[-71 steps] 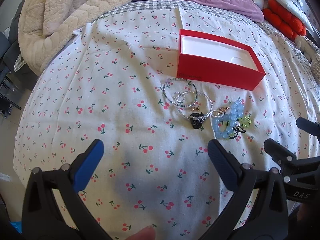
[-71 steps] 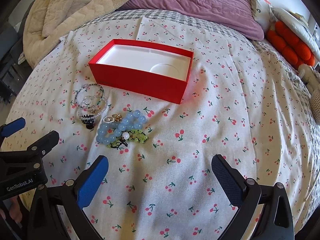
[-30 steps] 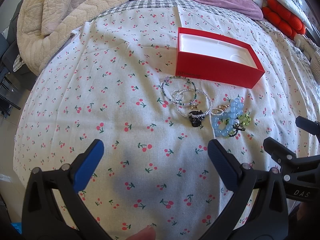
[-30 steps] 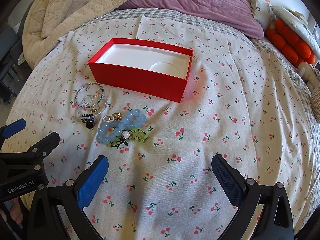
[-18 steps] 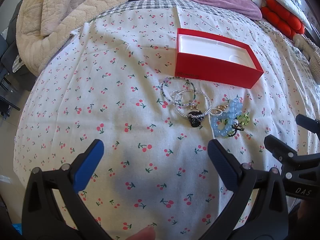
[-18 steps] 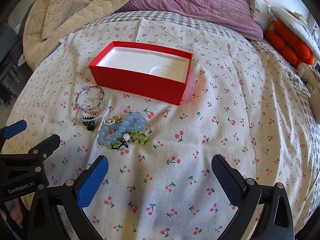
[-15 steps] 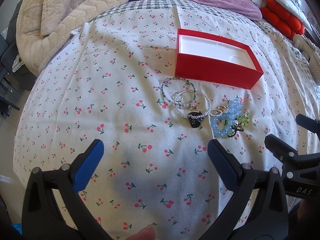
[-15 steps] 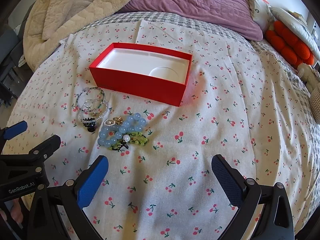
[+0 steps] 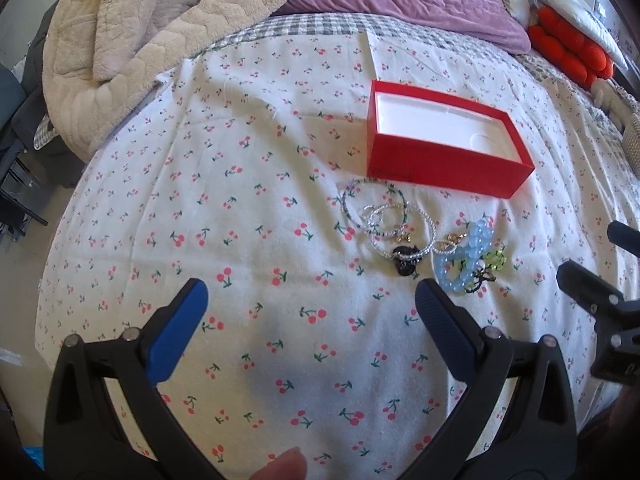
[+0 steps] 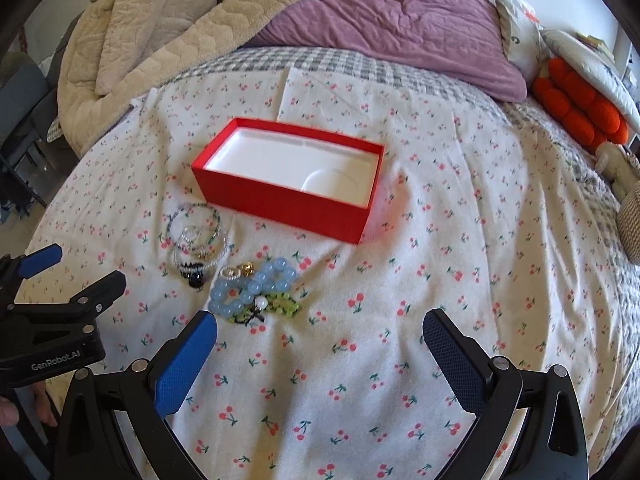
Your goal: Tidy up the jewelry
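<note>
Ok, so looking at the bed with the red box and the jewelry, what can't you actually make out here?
- Tangled thin beaded bracelets: both views, overlapping, count unclear.
- Small gold pieces beside the light blue bead bracelet: too small to identify.
- Printing on the open red cardboard box: left view, too small to read.
- Right gripper: left view, cut off by the edge.

a cherry-print sheet (image 10: 440, 208) covers the bed — on it sit a red box (image 10: 288, 178), beaded bracelets (image 10: 256, 288), a beige blanket (image 10: 152, 40).
</note>
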`<state>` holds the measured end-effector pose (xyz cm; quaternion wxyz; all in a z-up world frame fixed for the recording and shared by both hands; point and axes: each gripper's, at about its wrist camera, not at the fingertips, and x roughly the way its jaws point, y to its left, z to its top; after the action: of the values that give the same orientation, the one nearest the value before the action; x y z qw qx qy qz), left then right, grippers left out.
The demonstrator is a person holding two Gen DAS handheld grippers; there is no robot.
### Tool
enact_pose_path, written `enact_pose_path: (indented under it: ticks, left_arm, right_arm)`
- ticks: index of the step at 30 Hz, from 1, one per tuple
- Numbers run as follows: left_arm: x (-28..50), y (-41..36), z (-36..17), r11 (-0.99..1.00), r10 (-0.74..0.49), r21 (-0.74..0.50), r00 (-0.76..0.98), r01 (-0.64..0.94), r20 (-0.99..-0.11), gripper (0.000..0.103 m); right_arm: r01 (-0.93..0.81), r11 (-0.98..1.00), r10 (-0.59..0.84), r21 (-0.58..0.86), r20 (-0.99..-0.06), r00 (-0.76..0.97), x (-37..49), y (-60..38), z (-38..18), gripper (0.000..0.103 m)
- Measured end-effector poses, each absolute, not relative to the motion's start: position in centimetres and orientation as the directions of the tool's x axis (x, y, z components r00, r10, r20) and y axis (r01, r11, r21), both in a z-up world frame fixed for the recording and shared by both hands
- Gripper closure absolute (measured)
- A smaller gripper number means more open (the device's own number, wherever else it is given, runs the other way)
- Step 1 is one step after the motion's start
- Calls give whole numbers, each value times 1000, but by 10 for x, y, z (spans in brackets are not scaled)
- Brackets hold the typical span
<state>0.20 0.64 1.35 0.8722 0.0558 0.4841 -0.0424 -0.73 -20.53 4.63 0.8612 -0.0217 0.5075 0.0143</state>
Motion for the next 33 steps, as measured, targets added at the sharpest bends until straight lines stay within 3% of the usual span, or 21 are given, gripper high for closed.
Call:
enact_pose_path:
  ticks: [9, 15, 26, 29, 33]
  left_arm:
    - [20, 12, 20, 987, -104, -19, 538, 161, -837, 0]
    - [31, 10, 15, 966, -165, -35, 504, 256, -848, 0]
    - [52, 27, 8, 944, -257, -110, 484, 311, -836, 0]
    - [58, 32, 6, 940, -291, -155, 476, 305, -830, 1]
    - [69, 33, -1, 934, -328, -207, 463, 292, -824, 15]
  right_arm:
    - [-54, 998, 46, 21, -851, 523, 6, -219, 54, 0]
    - [-94, 984, 180, 154, -851, 493, 22, -228, 48, 0]
    - [-91, 957, 287, 277, -840, 460, 32, -242, 37, 0]
    - [-74, 945, 316, 317, -837, 446, 36, -249, 33, 6]
    - [-61, 924, 369, 378, -838, 402, 44, -254, 17, 26]
